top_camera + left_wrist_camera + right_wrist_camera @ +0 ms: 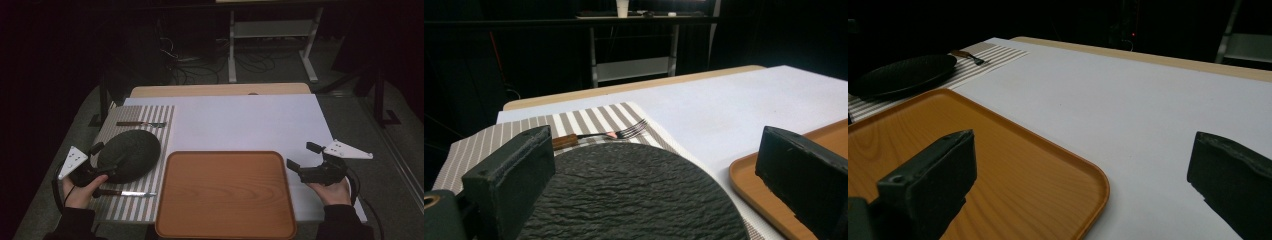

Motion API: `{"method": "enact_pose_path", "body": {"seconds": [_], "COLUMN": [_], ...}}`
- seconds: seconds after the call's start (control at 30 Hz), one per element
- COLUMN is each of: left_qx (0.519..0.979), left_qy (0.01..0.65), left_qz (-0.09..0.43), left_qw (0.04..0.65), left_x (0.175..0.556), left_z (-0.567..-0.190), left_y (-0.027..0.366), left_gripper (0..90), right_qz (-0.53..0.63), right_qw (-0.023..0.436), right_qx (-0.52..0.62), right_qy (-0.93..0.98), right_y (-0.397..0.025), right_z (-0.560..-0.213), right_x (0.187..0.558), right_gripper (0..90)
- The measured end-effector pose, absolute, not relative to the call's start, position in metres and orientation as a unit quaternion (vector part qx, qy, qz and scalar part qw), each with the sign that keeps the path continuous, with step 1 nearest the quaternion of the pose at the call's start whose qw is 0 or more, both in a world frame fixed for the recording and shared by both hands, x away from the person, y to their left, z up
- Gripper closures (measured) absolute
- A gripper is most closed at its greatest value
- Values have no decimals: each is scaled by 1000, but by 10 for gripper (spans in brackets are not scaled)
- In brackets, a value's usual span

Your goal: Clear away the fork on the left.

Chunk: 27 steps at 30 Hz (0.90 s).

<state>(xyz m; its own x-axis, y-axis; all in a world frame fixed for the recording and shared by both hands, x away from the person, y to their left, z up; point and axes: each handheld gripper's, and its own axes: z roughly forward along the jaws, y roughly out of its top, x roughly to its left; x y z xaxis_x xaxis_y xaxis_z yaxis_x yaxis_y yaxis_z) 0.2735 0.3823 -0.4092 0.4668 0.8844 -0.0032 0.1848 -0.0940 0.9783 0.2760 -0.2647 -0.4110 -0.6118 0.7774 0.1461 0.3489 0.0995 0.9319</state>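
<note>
A dark round plate lies on a striped placemat at the table's left. A fork lies beyond the plate and a knife lies in front of it. My left gripper is open, its jaws spread wide at the plate's near-left rim and holding nothing. A wooden tray sits at the front middle. My right gripper is open just right of the tray's far-right corner, a little above the white cover.
A white cover spreads over most of the table, with a wooden strip along the far edge. Beyond the table stand a metal frame and floor cables. A cup stands on a far shelf.
</note>
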Motion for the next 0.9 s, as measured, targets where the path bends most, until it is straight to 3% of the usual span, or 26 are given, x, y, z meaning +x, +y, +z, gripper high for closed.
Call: {"method": "enact_pose_path", "body": {"seconds": [0.9], "left_qx": [740], "left_qy": [349], "left_qz": [332], "left_qw": [470], "left_x": [305], "left_z": [-378], "left_y": [386], "left_gripper": [60], "right_qz": [533], "right_qw": [188], "right_qx": [397], "right_qy": [723], "right_y": [-261], "right_z": [-415], "right_x": [275], "right_gripper": [0]}}
